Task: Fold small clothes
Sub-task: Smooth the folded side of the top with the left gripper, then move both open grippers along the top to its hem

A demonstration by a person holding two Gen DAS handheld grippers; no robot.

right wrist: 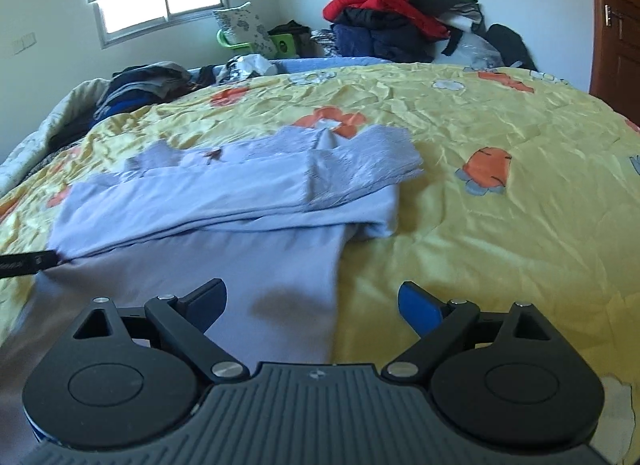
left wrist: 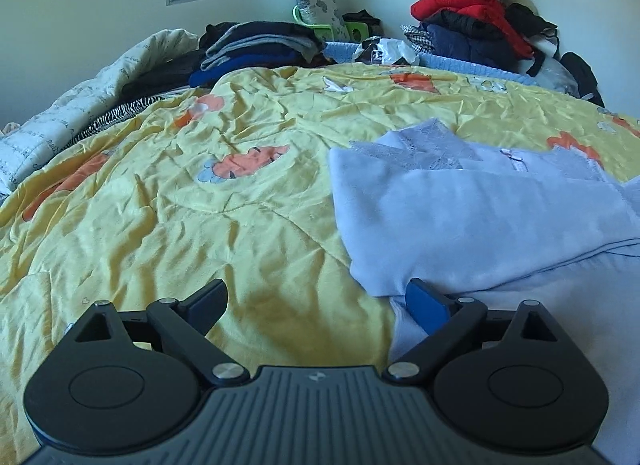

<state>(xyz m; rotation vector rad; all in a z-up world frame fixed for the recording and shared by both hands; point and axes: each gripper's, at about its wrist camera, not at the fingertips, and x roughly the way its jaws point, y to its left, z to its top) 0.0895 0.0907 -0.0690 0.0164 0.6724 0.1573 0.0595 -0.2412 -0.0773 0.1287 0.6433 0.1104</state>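
Note:
A light blue garment [left wrist: 480, 221] with lace trim lies partly folded on the yellow quilt [left wrist: 200, 205]. Its upper half is doubled over the lower part. My left gripper [left wrist: 316, 303] is open at the garment's left edge, with its right finger [left wrist: 426, 305] tucked at the cloth's edge and its left finger over bare quilt. In the right wrist view the same garment [right wrist: 224, 201] lies ahead, and my right gripper [right wrist: 312, 303] is open over its lower right edge. The left gripper's tip [right wrist: 28, 263] shows at the garment's left side.
The yellow quilt [right wrist: 500, 125] with orange prints covers the bed. A stack of dark folded clothes [left wrist: 256, 47] and a white quilt [left wrist: 80, 105] lie at the far left. A heap of red and dark jackets [left wrist: 476, 21] sits at the far right. A brown door [right wrist: 618, 25] stands right.

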